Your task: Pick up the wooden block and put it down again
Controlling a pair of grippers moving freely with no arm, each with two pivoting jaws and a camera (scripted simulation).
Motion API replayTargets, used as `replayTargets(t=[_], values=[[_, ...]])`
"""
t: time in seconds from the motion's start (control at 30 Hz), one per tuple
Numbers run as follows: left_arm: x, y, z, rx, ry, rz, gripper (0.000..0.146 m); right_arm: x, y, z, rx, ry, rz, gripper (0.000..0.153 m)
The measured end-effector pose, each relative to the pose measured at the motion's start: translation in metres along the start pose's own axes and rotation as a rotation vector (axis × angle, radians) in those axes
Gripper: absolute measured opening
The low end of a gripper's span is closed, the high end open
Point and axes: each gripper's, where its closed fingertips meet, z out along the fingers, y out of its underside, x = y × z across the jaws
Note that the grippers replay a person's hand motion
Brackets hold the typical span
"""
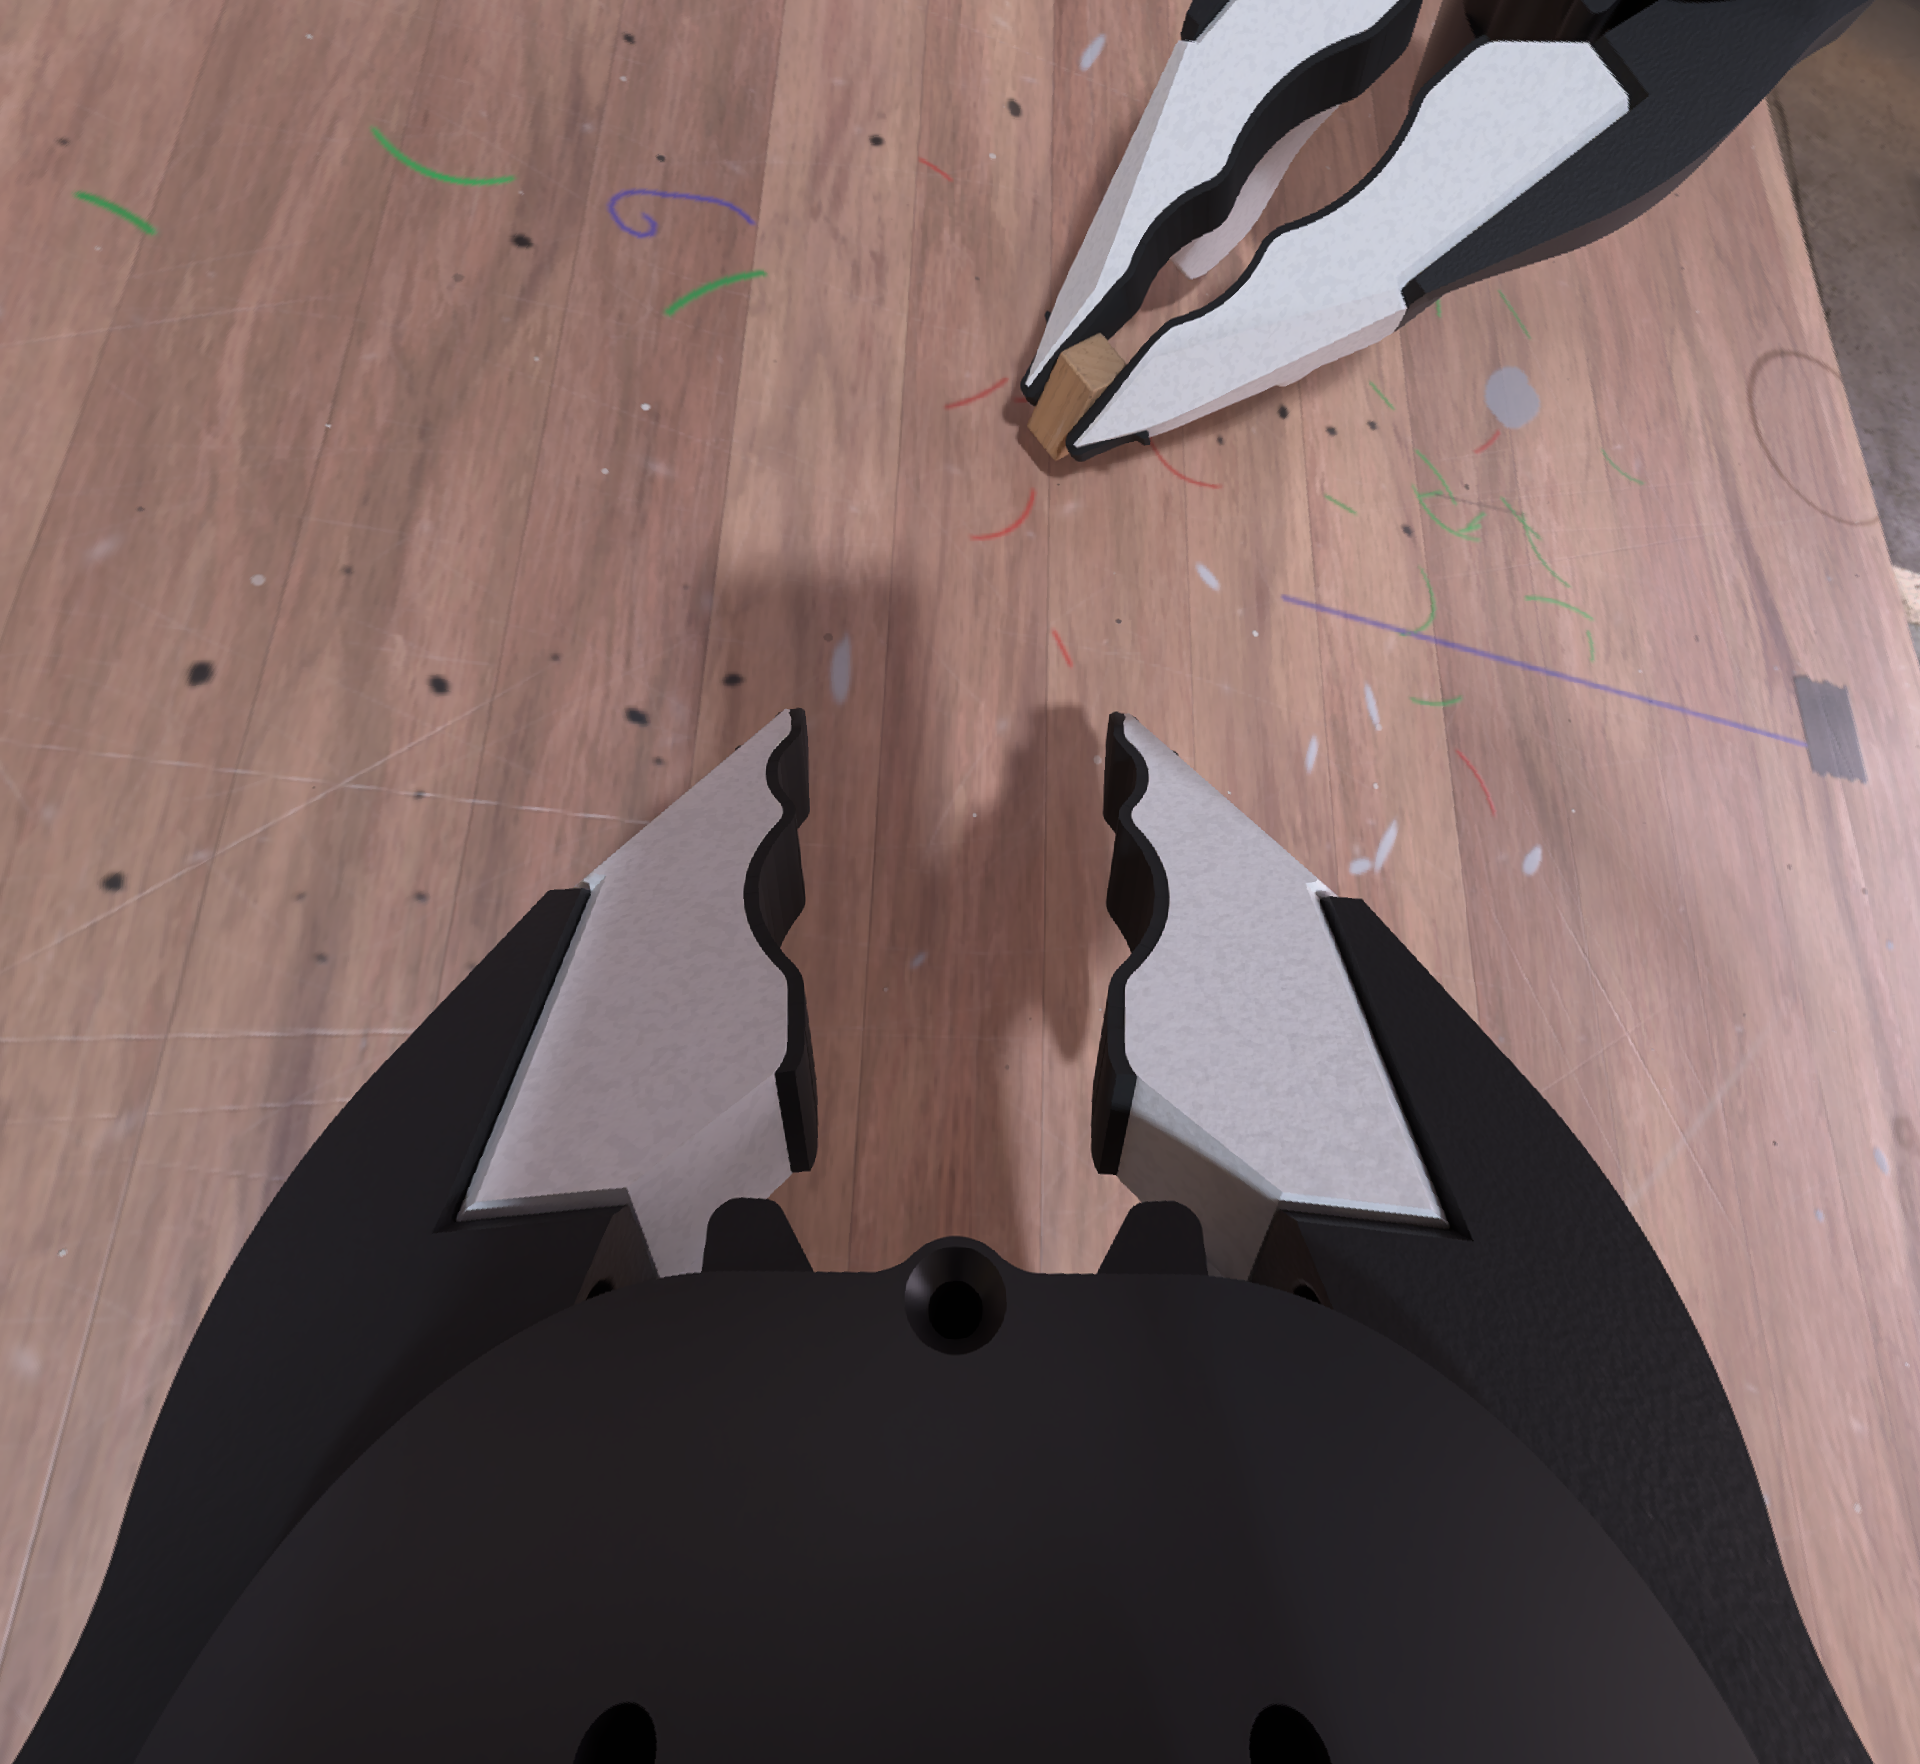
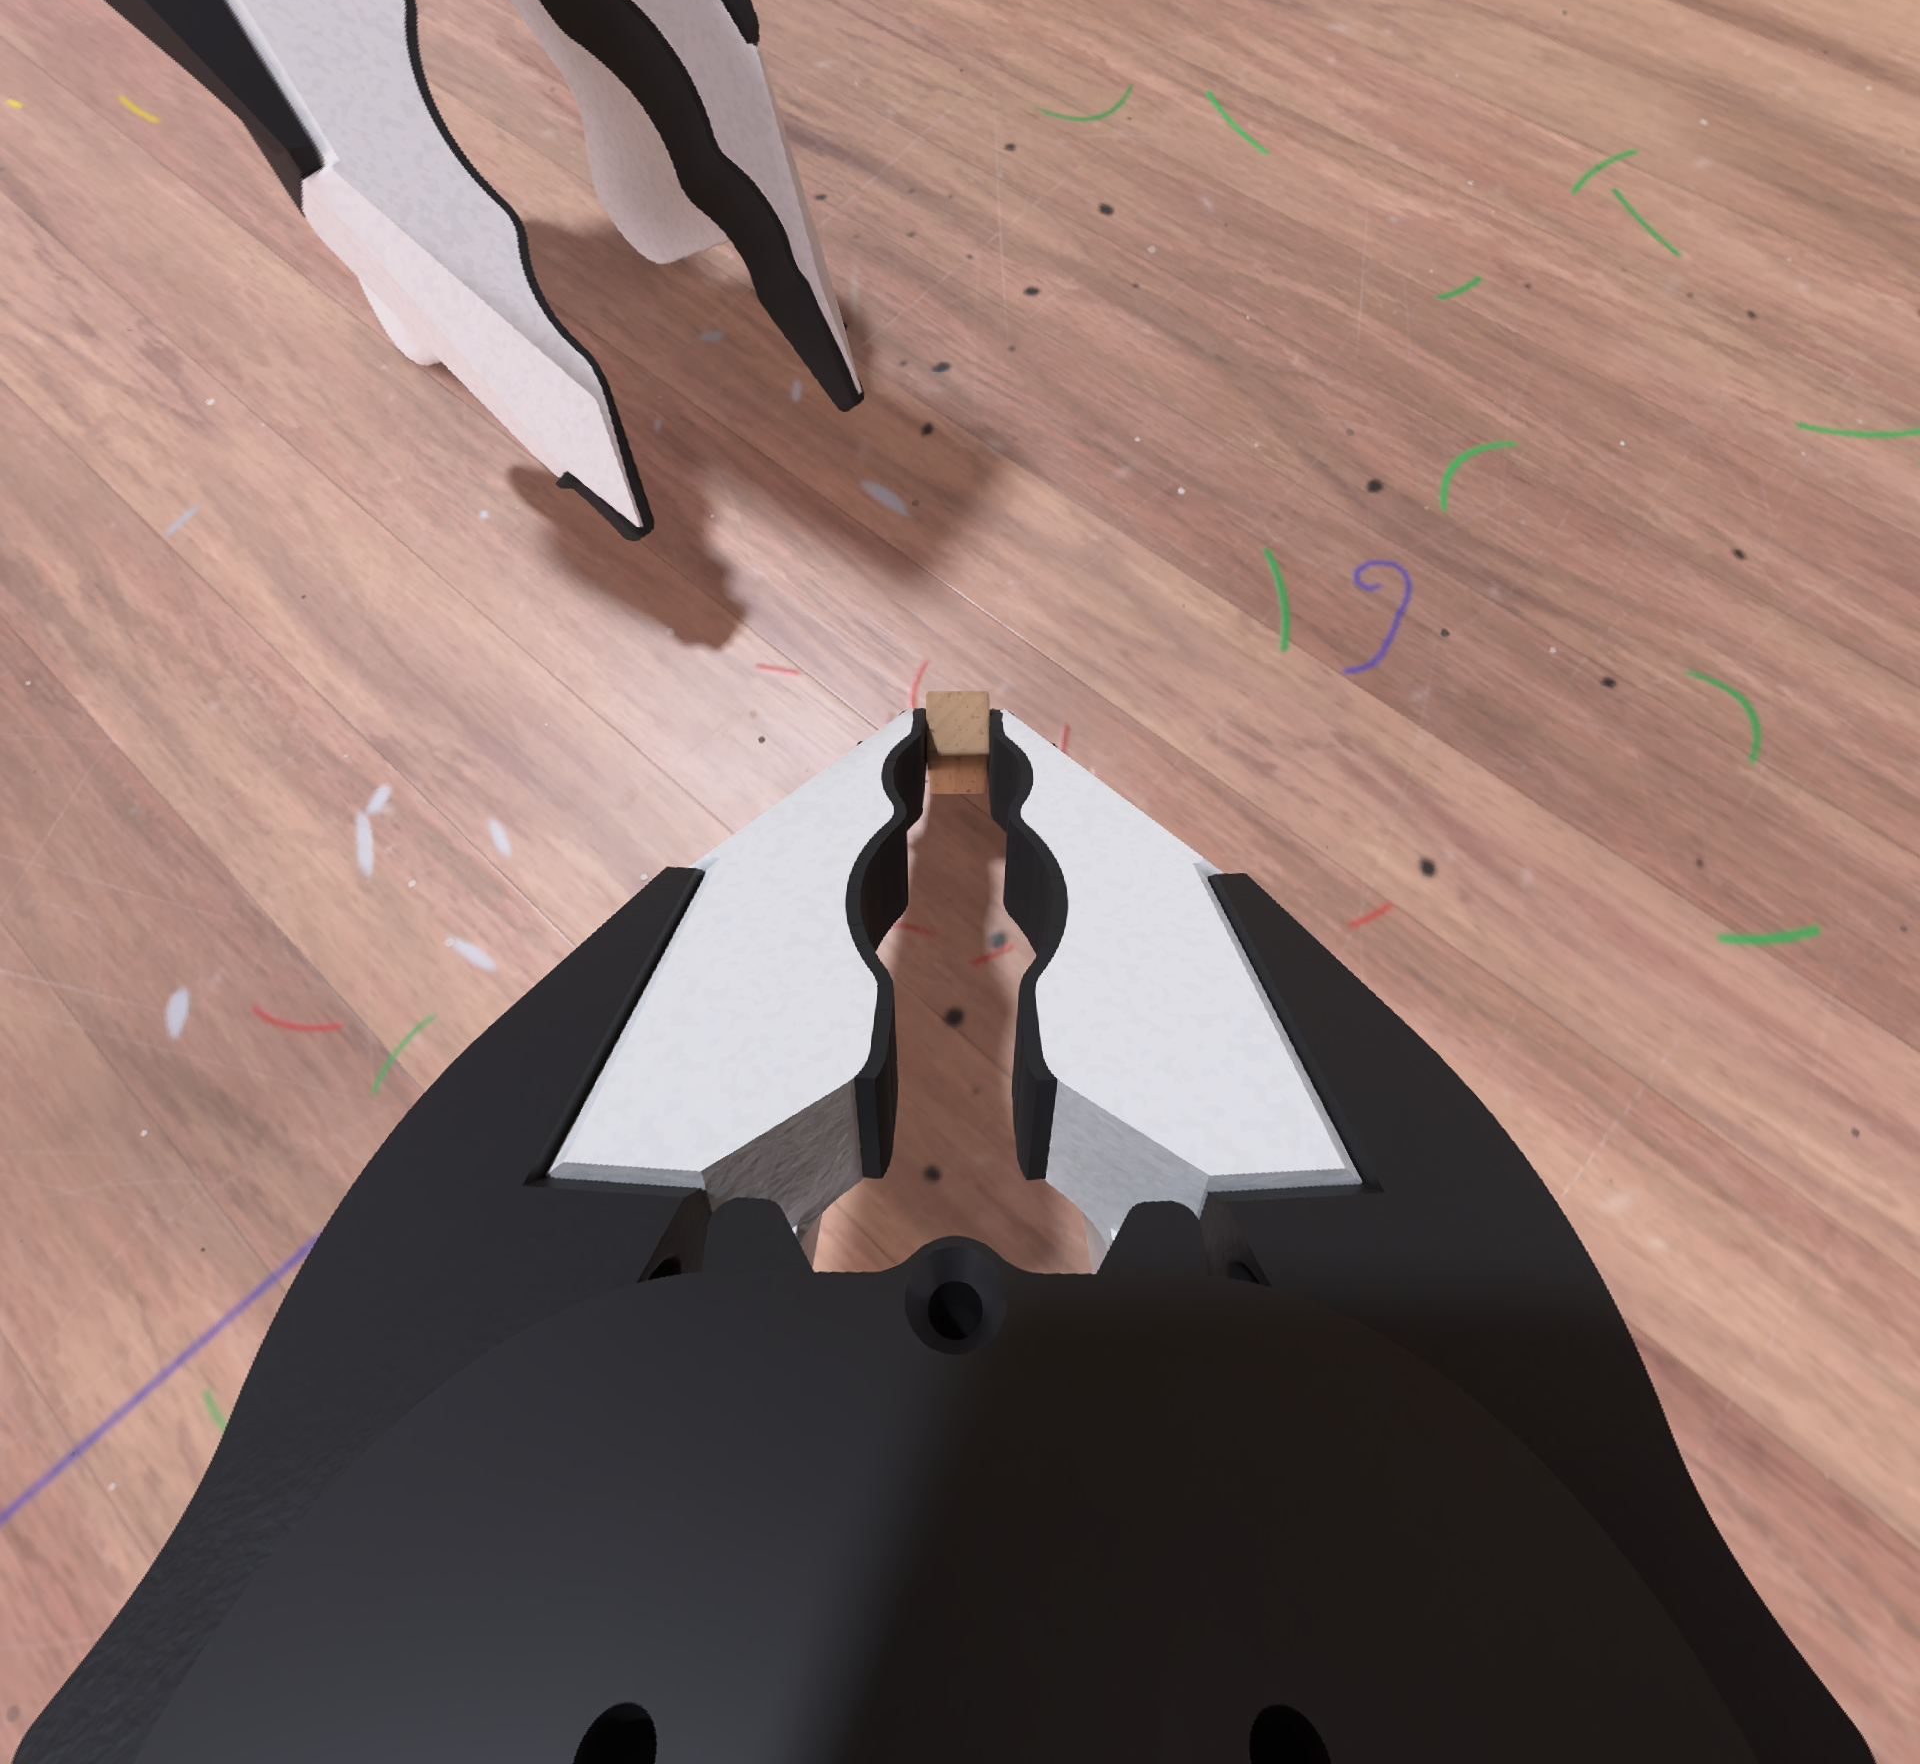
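On scribbled wooden desk (image 1: pixel 416 519), wooden block (image 2: pixel 957 723) pinched at 12 o'clock in right gripper (image 2: pixel 957 727) tips, left gripper (image 1: pixel 956 717) released, farther.

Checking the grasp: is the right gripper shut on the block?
Shut: the right gripper pinches the wooden block between its fingertips.

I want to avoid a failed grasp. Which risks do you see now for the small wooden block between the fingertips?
1. The right gripper pinches the wooden block only at its very fingertips, so the block may slip or twist out.
2. The block sits low against the table; pushing down could jam the tips.
3. The left gripper hangs open nearby and could collide with the right one.
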Motion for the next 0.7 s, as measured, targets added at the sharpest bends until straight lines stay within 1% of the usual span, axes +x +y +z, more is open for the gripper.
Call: replayTargets(t=[0.13,0.37,0.7], values=[[-0.0036,0.0003,-0.0008,0.0,-0.014,-0.008,0.057,0.0013,-0.0029,0.0007,0.022,-0.01,-0.007,0.011],[-0.0023,0.0026,0.0038,-0.015,-0.004,-0.007,0.058,0.0012,0.0027,0.0044,0.001,-0.004,-0.018,0.011],[0.001,0.0019,0.0067,-0.016,0.006,0.008,0.058,0.0022,-0.0028,0.0036,0.019,-0.005,-0.021,0.011]])
